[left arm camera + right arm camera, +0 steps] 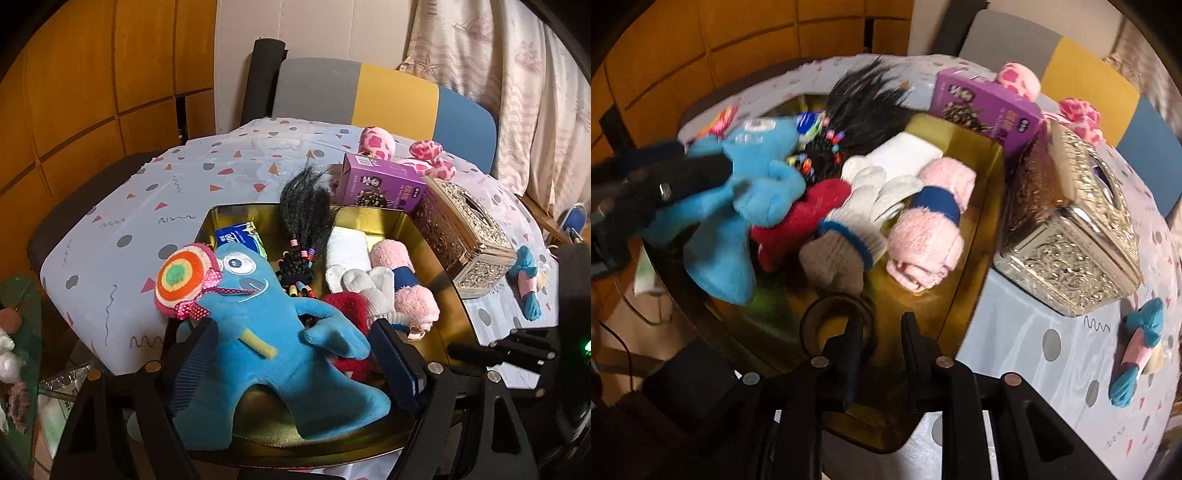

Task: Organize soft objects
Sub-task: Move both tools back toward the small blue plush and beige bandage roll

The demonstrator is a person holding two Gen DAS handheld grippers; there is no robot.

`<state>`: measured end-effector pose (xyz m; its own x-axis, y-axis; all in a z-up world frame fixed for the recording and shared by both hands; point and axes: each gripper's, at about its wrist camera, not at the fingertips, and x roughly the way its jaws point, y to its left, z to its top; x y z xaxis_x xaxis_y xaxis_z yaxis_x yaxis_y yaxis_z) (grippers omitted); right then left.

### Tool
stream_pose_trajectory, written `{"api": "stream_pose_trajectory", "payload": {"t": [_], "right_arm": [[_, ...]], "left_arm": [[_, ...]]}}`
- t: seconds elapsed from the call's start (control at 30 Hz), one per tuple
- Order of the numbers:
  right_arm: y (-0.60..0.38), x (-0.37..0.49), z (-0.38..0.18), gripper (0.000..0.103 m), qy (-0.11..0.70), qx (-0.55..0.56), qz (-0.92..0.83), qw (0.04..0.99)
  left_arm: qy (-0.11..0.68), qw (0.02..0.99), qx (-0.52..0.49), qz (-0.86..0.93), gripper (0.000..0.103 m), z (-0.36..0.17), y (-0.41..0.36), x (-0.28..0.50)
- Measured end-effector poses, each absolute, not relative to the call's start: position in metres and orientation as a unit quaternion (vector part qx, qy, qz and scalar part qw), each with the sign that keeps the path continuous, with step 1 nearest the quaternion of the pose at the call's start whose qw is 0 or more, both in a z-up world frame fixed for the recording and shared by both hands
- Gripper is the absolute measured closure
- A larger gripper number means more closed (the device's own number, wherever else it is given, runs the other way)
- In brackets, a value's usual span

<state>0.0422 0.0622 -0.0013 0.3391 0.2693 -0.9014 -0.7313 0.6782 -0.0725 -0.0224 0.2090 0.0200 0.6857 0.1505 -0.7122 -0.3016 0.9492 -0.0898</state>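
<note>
The table point(122, 206) wears a pale cloth with little coloured shapes. On it sits a big gold tray point(436, 236), full of soft things.

The biggest soft thing is the blue plush toy point(258, 325). It lies long-ways in the near left part of the tray. Its head points away toward the far left, and its two legs point back at the left gripper point(291, 354). That gripper's jaws stand wide apart, one on each side of the toy's body. I cannot tell if the pads press on it.

Beside the tray stands a shiny silver tissue box point(1067, 236), with a purple box point(982, 107) behind it.

In the tray, a rolled pink towel point(931, 225) lies with its long side running near to far. A white glove point(864, 206) lies just left of it, touching it, cuff pointing near.

The right gripper point(879, 343) hangs over the tray's near edge. Its jaws are a little apart with nothing between them. A black ring point(812, 317) lies just by its left finger.
</note>
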Motion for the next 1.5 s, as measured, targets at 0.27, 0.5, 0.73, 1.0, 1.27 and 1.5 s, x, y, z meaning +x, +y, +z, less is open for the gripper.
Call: {"api": "stream_pose_trajectory", "payload": {"t": [0.27,0.5,0.73,1.0,1.27,1.5], "right_arm": [[0.032,0.053,0.030,0.079,0.455,-0.171,0.315,0.815],[-0.015,0.071,0.047,0.074,0.441,-0.118,0.272,0.847],[-0.086,0.103,0.054,0.074,0.437,-0.083,0.181,0.877],[-0.187,0.147,0.051,0.074,0.422,-0.046,0.032,0.905],[-0.306,0.170,0.031,0.074,0.430,0.104,-0.141,0.886],[-0.339,0.161,0.024,0.074,0.441,0.194,-0.163,0.861]], "left_arm": [[0.379,0.913,-0.094,0.119,0.018,0.021,0.201,-0.022],[0.379,0.917,-0.070,0.105,0.018,0.024,0.186,-0.020],[0.381,0.919,-0.055,0.087,0.018,0.028,0.168,-0.017],[0.384,0.921,-0.035,0.061,0.018,0.031,0.143,-0.009],[0.387,0.922,0.001,0.028,0.018,0.033,0.107,0.003],[0.395,0.918,0.032,-0.017,0.018,0.028,0.066,0.013]]}}
